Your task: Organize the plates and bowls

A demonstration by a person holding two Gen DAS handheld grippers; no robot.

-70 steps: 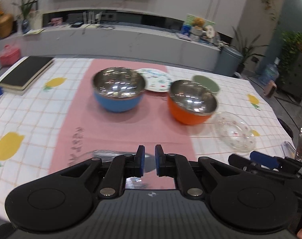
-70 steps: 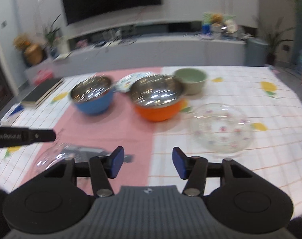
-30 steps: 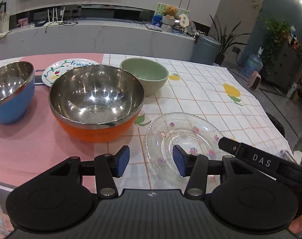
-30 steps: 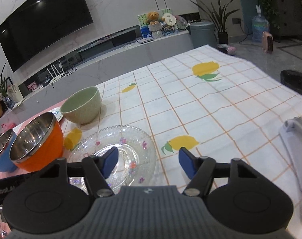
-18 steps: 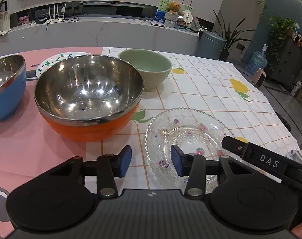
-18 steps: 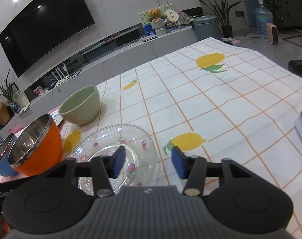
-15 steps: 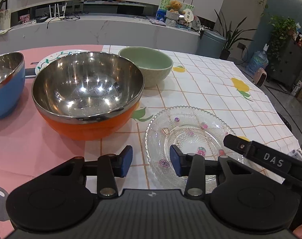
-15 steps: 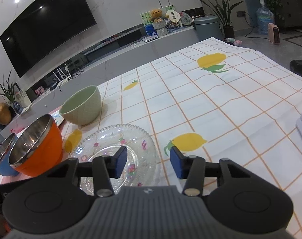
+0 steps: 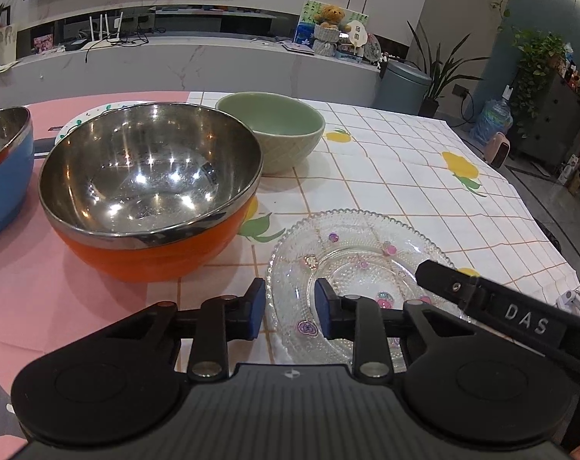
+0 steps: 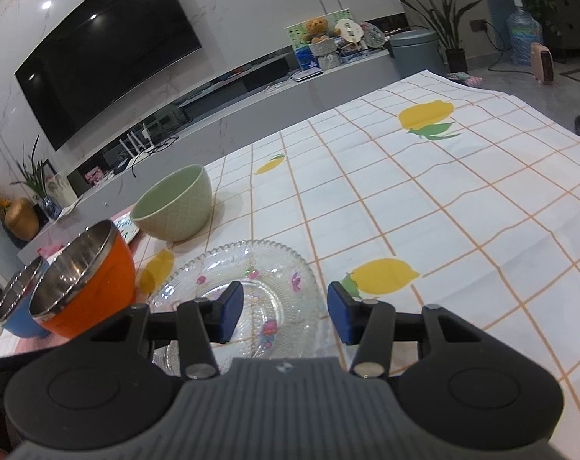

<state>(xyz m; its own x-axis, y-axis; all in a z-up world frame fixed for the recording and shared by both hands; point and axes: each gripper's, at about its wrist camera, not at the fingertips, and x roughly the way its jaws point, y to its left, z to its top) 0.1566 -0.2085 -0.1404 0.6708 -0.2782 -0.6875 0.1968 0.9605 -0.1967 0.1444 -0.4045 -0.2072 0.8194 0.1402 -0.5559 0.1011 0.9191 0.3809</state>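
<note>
Now both tools straddle the glass plate's rim from opposite sides.

From the left wrist view, the left tool [image 9: 290, 308] sits at the near-left edge of the glass plate [image 9: 361, 247] on the table [image 9: 424, 176]; the beaded rim runs up between its two blue pads, which have just been closing and stand partly spread, not yet pressing the glass as far as I can tell. The orange bowl [image 9: 152, 191] stands just beside it to the left, the green bowl [image 9: 272, 130] behind. From the right wrist view, the right tool [image 10: 284, 316] hangs over the same plate's [image 10: 236, 272] near-right rim, wider apart, left pad over the dish, right pad outside it, pinching nothing. Judging by this, the left tool is nearer a grip.
</note>
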